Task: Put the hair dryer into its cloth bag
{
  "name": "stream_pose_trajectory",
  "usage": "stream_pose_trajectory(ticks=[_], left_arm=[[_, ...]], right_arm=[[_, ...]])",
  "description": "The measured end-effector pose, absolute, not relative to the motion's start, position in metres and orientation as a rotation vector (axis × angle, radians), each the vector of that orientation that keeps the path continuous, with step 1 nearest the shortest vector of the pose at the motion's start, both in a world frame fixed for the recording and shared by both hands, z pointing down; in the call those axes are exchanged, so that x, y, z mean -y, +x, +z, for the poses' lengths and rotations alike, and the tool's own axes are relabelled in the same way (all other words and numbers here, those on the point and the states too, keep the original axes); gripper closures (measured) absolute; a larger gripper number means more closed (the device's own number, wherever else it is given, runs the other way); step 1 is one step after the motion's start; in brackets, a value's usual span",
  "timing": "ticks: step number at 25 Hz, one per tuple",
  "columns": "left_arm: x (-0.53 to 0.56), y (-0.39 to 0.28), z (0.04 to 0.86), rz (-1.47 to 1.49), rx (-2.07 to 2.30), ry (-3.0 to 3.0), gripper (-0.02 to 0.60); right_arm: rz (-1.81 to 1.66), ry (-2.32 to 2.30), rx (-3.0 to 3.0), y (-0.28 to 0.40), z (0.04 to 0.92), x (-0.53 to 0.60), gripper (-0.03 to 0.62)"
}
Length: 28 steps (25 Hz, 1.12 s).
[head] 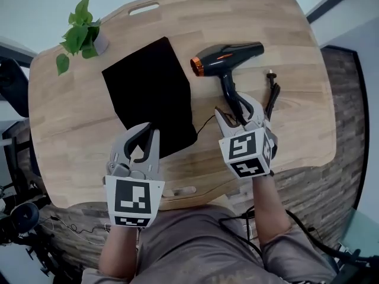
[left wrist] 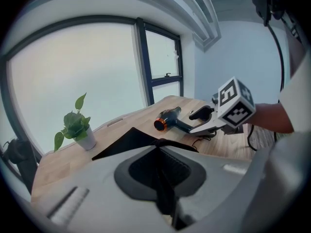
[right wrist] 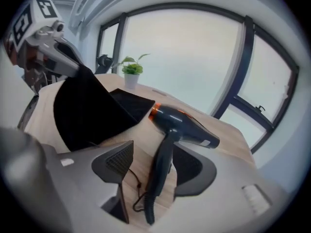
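Worktop [head: 71, 117]: pale wooden board with rounded corners and a slot cut-out [head: 144, 8] at the far edge. Bare wood lies open left of the bag, along the far edge, and at the far right.

Black rectangular cloth bag [head: 151, 93]: left of centre, set at a slant, its near end raised off the wood.

Left tool [head: 148, 132]: jaws closed together on the bag's near edge, with black fabric pinched between them.

Black hair dryer with orange nozzle ring [head: 228, 58]: lies flat on the worktop, right of the bag and outside it. The nozzle is just beside the bag's right edge and the handle points toward the person.

Right tool [head: 238, 106]: jaws spread wide on either side of the dryer's handle. The ribbed pads [right wrist: 114, 161] stand clear of it.

Black power cord [head: 271, 96]: runs along the right of the handle, close beside the right tool.

Small green potted plant in pale pot [head: 80, 31]: far-left corner, near the bag's far corner.
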<state>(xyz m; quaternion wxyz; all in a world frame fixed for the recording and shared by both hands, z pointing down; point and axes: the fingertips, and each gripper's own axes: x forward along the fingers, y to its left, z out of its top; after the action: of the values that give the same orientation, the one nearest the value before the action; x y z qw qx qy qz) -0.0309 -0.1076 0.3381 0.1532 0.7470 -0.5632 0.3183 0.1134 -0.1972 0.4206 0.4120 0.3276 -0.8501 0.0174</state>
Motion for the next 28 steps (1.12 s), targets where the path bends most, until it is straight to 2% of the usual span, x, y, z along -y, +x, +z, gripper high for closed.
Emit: stream_pose_trajectory(ticks=[7, 13, 15, 21, 28], left_arm=[[0.108, -0.04, 0.338, 0.876, 1.636, 2.129, 0.565], [0.101, -0.048, 0.349, 0.836, 1.667, 2.069, 0.565], [0.098, -0.05, 0.353, 0.821, 1.67, 2.056, 0.565], [0.094, -0.06, 0.352, 0.784, 1.712, 2.041, 0.565], [0.089, -0.076, 0.347, 0.752, 1.71, 2.017, 0.565]], right_arm=[[0.133, 0.826, 2.035, 0.119, 0.479, 0.242, 0.28], [0.343, 0.815, 2.118, 0.109, 0.49, 0.264, 0.288], [0.431, 0.798, 2.155, 0.104, 0.493, 0.269, 0.322], [0.525, 0.723, 2.259, 0.104, 0.477, 0.247, 0.342], [0.4, 0.378, 2.395, 0.1, 0.417, 0.169, 0.34]])
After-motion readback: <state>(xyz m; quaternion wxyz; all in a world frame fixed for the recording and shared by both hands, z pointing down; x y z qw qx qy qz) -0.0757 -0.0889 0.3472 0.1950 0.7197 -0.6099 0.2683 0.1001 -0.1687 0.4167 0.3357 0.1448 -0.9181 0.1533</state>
